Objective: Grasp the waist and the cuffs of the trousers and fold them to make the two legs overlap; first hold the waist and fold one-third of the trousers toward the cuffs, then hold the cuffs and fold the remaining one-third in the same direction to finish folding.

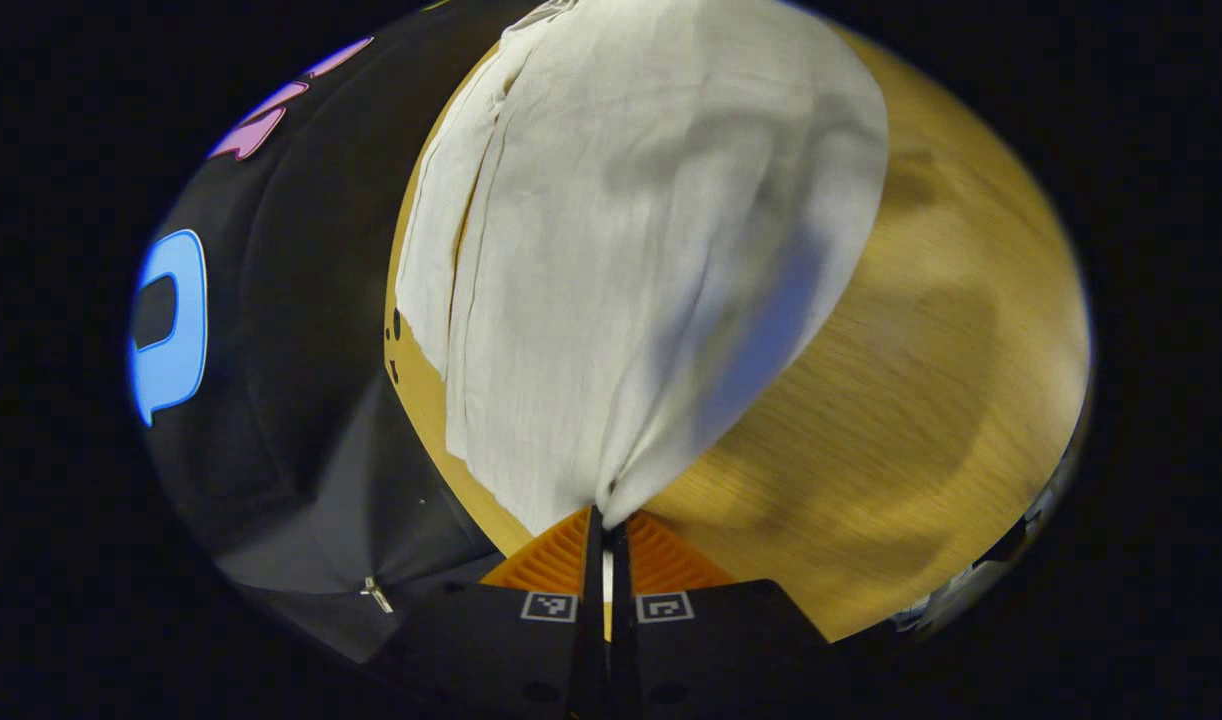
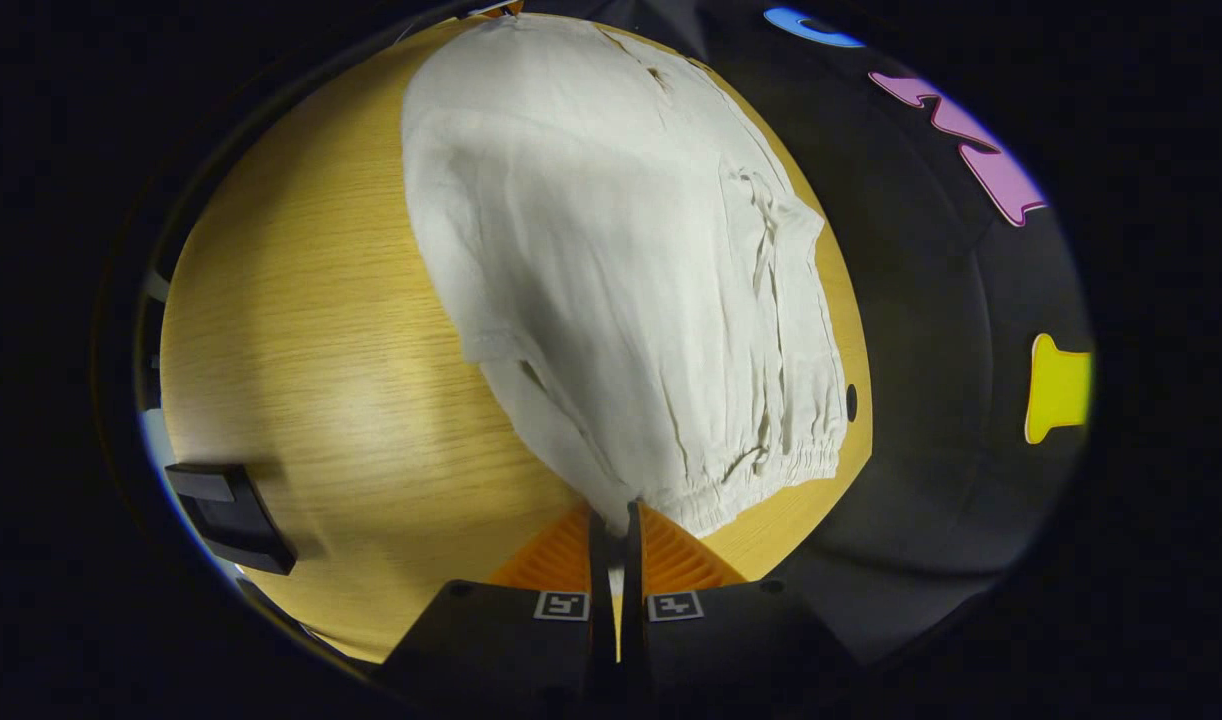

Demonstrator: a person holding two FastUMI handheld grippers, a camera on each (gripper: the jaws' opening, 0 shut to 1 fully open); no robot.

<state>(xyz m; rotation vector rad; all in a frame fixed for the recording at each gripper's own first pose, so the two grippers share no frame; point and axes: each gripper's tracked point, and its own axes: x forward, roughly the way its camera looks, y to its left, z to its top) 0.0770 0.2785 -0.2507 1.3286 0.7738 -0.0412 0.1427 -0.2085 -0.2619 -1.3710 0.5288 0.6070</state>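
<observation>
White, crinkled woven trousers (image 1: 631, 250) are spread on the wood-grain worktop (image 1: 901, 420). A pinched corner of the cloth is clamped by the left gripper (image 1: 605, 512). The gathered elastic waist (image 2: 771, 465) (finely ruched) is clamped at its end by the right gripper (image 2: 616, 515).

Wooden table (image 2: 301, 330); black box (image 2: 231, 515) at its edge; black cloth wall (image 1: 301, 330).

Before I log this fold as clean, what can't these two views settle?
- Far end of the trousers: cut off at the left gripper view's top edge.
- Layers under the top cloth: covered, so leg overlap can't be checked.
- Pinched cloth: hidden between the fingers of the left claw and right claw.
- Table: blurred.
</observation>
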